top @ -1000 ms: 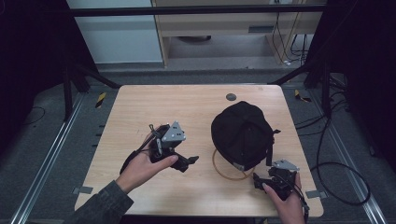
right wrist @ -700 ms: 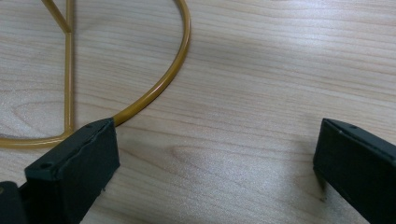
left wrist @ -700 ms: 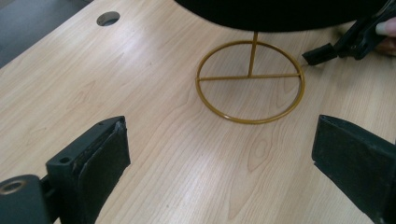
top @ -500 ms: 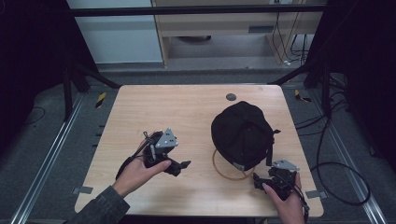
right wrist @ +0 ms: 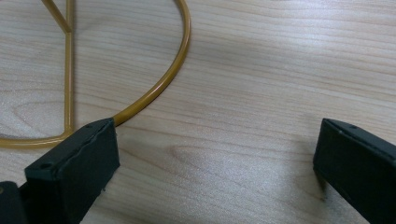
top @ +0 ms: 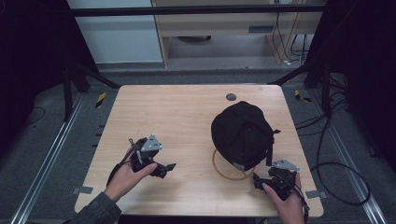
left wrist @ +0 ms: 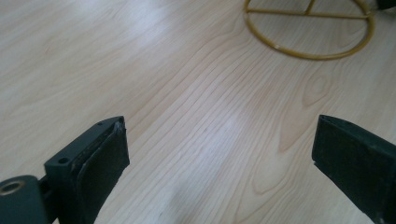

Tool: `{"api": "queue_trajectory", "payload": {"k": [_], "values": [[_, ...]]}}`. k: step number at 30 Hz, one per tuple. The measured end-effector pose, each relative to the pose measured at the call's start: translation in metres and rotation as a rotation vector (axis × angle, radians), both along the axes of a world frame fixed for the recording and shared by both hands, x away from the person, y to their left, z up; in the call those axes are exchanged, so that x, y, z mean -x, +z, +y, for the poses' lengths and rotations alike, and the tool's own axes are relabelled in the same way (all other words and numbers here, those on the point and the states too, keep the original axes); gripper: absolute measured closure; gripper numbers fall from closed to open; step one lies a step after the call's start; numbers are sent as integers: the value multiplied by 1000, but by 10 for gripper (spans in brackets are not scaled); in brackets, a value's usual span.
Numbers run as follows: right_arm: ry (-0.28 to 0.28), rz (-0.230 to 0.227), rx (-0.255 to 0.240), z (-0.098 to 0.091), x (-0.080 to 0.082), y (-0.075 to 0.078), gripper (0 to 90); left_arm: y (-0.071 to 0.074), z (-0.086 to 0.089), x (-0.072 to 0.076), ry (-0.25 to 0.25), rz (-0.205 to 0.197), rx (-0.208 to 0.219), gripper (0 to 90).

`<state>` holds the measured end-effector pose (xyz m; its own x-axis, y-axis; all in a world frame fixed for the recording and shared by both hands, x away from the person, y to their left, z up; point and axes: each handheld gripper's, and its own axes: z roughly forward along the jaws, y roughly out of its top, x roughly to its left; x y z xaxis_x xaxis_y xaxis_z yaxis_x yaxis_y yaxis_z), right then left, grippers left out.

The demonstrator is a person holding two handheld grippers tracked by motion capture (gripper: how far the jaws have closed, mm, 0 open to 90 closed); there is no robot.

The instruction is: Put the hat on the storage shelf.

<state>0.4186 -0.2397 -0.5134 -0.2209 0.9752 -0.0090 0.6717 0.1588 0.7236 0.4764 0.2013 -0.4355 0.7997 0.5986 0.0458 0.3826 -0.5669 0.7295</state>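
the left gripper (top: 164, 169) is showing a black body under a grey three-cornered plate, a thin black cable trailing back; the right gripper (top: 258, 182) is looking alike; a dark grey sleeve (top: 95, 212) is covering the left forearm; small screw holes are dotting the jaws.

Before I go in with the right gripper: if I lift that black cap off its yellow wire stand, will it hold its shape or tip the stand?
The black cap looks like soft fabric, so it will probably sag once lifted. The yellow wire stand is thin rod on a ring base, likely light; it may tip or drag along if the cap snags. The right gripper is open beside the ring.
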Motion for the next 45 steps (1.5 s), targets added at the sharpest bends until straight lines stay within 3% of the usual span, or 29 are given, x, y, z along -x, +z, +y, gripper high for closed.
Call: {"api": "queue_trajectory", "payload": {"k": [7, 15, 28, 37, 39, 45], "values": [[0, 0, 0, 0, 0, 0, 4, -20, 34, -9, 82, 20, -2, 36], [0, 0, 0, 0, 0, 0, 4, -35, 58, -17, 139, 36, -13, 36], [0, 0, 0, 0, 0, 0, 4, -53, 79, -25, 189, 56, -40, 36], [0, 0, 0, 0, 0, 0, 4, -66, 91, -30, 229, 70, -28, 34], [0, 0, 0, 0, 0, 0, 4, -72, 92, -29, 234, 41, -7, 7], [0, 0, 0, 0, 0, 0, 4, -72, 95, -28, 231, 36, -4, 5]]}}
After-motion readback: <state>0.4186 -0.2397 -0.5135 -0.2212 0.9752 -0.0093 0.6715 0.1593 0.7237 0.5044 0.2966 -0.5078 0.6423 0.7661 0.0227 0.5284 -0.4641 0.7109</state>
